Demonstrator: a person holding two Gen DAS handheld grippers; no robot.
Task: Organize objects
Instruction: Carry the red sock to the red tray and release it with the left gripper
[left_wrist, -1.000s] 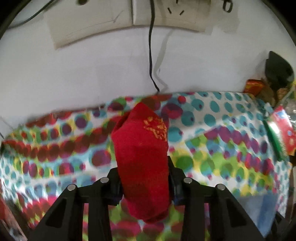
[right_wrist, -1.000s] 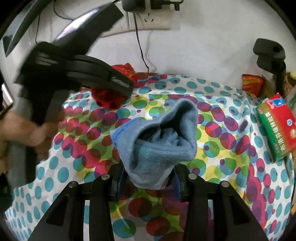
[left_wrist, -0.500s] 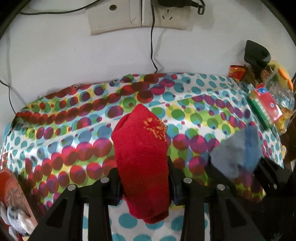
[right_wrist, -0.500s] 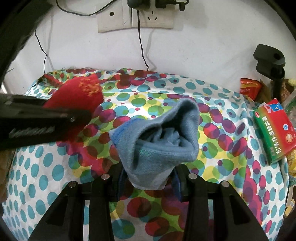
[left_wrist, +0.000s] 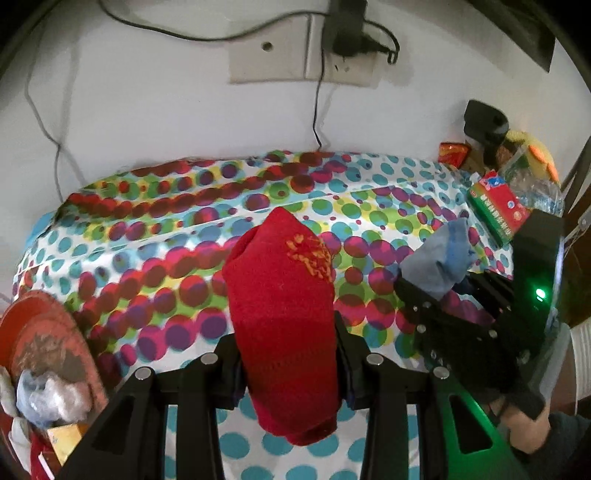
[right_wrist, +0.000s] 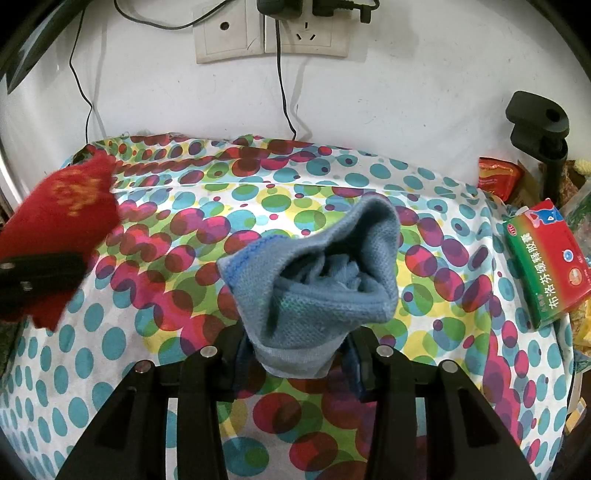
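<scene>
White wall with sockets backs my spotted tablecloth (right_wrist: 155, 373), which covers the table. Off its left edge sits a red plate (left_wrist: 48, 332) of clutter. My left gripper (left_wrist: 286, 354) is clamped on a red sock (left_wrist: 280, 314), held above the front-left part of the table. My right gripper (right_wrist: 295, 354) pinches a bundled blue sock (right_wrist: 314, 280) over the middle. At the right edge lies a red-green box (right_wrist: 543, 266). I judge both socks are mid-carry; next I need a clear spot on the cloth, lowering each before letting go.
</scene>
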